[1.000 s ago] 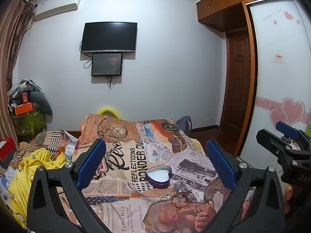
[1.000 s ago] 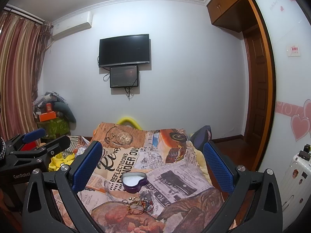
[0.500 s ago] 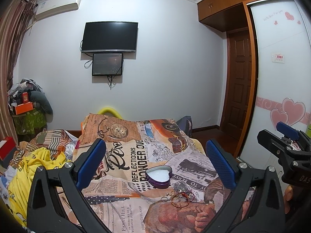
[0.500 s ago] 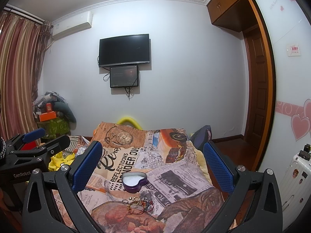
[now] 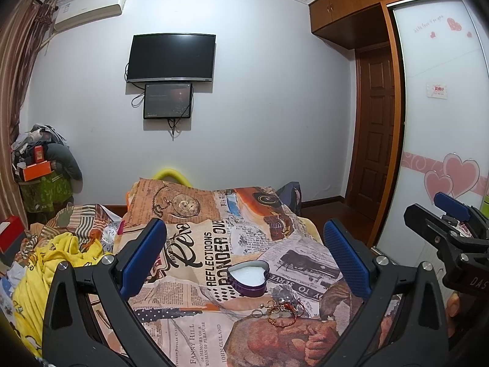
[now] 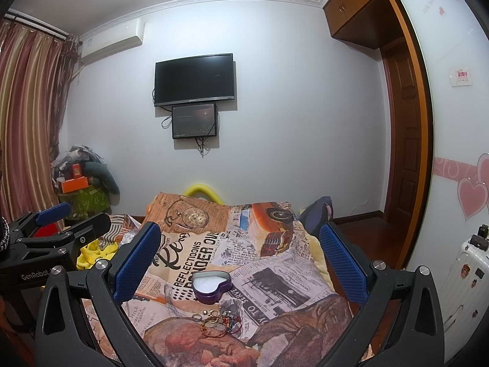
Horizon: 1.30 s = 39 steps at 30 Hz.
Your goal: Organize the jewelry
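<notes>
While both grippers hang above the bed, nothing is held. Left edge of the left wrist view: striped curtain, AC unit high on the wall, clutter pile with an orange box in the corner, yellow cloth bunched on the bed's left side. Left gripper spread wide, blue pads well apart, empty. Between its fingers lies the newspaper-print blanket, and on it the heart tin, purple wall, lid off, white lining showing. Just in front of the tin, near side, a small jewelry pile: a red-gold bracelet, rings, thin chains, tangled; single pieces too small to sort out. Pile sits apart from the tin, none of it inside as far as I can tell. TV on the far wall, smaller screen right under it. Wooden door at right, wardrobe panel with pink hearts past it.

Right wrist view: left gripper's body enters at far left. Right gripper also wide apart, pads clear of everything, empty. Tin and jewelry lie between its fingers, jewelry nearest the camera. White suitcase at far right by the wardrobe.
</notes>
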Each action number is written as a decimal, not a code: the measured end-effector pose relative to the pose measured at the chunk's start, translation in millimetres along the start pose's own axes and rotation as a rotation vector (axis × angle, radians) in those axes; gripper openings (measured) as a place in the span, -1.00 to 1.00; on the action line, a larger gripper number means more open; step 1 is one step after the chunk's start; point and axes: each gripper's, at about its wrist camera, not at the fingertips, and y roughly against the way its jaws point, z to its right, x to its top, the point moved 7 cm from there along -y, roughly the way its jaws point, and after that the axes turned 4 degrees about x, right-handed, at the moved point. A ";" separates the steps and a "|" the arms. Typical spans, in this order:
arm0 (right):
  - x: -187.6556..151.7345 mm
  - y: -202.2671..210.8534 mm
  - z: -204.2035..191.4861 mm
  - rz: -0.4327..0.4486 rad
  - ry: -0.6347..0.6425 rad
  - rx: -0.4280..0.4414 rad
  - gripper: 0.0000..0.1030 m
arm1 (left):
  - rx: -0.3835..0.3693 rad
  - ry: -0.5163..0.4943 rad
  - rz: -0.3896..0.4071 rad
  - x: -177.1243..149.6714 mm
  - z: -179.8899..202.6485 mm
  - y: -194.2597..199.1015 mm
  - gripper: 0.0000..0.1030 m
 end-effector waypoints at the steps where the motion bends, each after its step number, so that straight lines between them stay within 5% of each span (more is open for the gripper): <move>1: 0.7 -0.1 0.1 0.000 -0.001 0.001 1.00 | 0.000 -0.001 -0.001 0.1 0.1 -0.1 1.00; 24: -8.8 -13.4 7.2 -0.038 -0.023 0.009 1.00 | 0.002 -0.016 -0.038 -4.3 -1.0 -14.2 1.00; 39: -83.0 -89.9 45.3 -0.333 -0.039 -0.064 1.00 | 0.064 -0.054 -0.314 -77.9 -24.1 -114.8 1.00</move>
